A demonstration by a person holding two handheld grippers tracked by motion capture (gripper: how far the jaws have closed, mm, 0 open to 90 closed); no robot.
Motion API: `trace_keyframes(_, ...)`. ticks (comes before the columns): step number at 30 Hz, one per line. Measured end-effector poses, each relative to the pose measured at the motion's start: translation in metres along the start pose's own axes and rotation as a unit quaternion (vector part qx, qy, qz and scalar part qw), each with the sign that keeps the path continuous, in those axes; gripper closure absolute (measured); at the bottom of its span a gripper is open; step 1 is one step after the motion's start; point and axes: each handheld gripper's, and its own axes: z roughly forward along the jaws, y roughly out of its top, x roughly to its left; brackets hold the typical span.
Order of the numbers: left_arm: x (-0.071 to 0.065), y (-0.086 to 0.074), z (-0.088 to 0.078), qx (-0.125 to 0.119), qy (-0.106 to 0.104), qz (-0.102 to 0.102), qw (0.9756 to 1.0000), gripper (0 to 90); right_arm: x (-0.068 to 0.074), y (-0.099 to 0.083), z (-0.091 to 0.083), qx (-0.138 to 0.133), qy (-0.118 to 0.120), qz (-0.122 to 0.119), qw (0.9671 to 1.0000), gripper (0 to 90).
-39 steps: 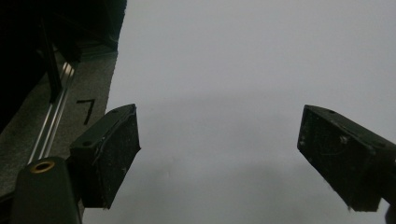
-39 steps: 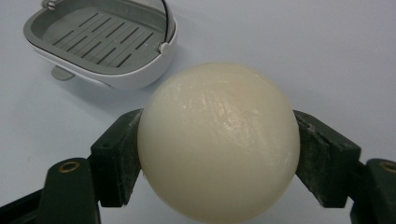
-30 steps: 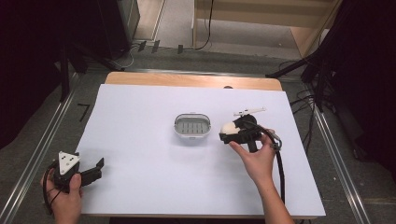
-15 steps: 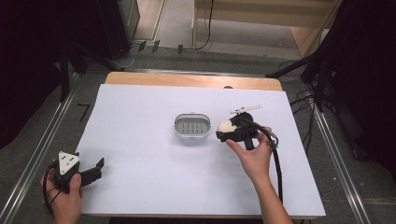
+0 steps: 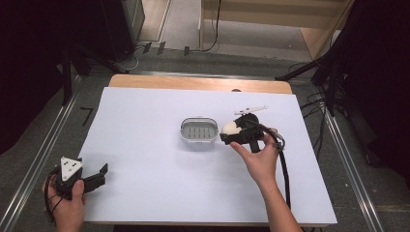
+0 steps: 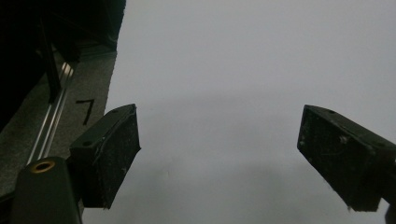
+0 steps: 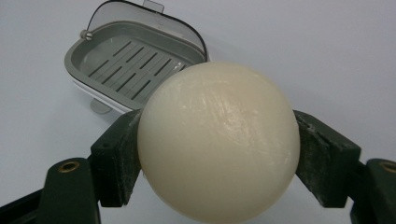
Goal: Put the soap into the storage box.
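Here, starting at the left of the high view, the left gripper (image 5: 99, 175) is held low near the front left corner of the white sheet (image 5: 145, 159). It is far from everything else. In the left gripper view its two black pads (image 6: 109, 156) are spread wide, and nothing is held between them; bare white sheet is seen in the gap.

Further right, the dish (image 5: 198, 132) is set near the middle of the sheet. It is a small grey tray with slots in its floor and a clear lid (image 7: 154, 23) tipped open at its far side. Nothing is seen lying in it. Its long side is laid across the table, from left to right.

Just beside the dish, on its right, the soap (image 5: 230, 128) is held by the right gripper (image 5: 228, 133). The soap is a round, pale, smooth lump. In the right gripper view it is squeezed between the two pads (image 7: 116, 158), one on each side, and it looks lifted off the sheet. The dish is seen beyond it, up and to the left.

So the dish is lying a short way to the left of the soap, and the right hand (image 5: 261, 162) is much the nearer one. A small move left and a lowering are probably all that is needed before the soap can be let go.
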Motion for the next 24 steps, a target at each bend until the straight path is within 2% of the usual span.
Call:
trace_keyframes(19,0.000,0.000,0.000,-0.001,0.000,-0.001,1.0000,13.8,0.015,0.016,0.005,-0.002,0.009,-0.015,0.9999,25.1)
trace_keyframes(24,0.000,0.000,0.000,-0.001,0.000,0.000,1.0000,13.8,0.021,0.019,0.011,0.000,0.015,-0.017,0.9997,25.1)
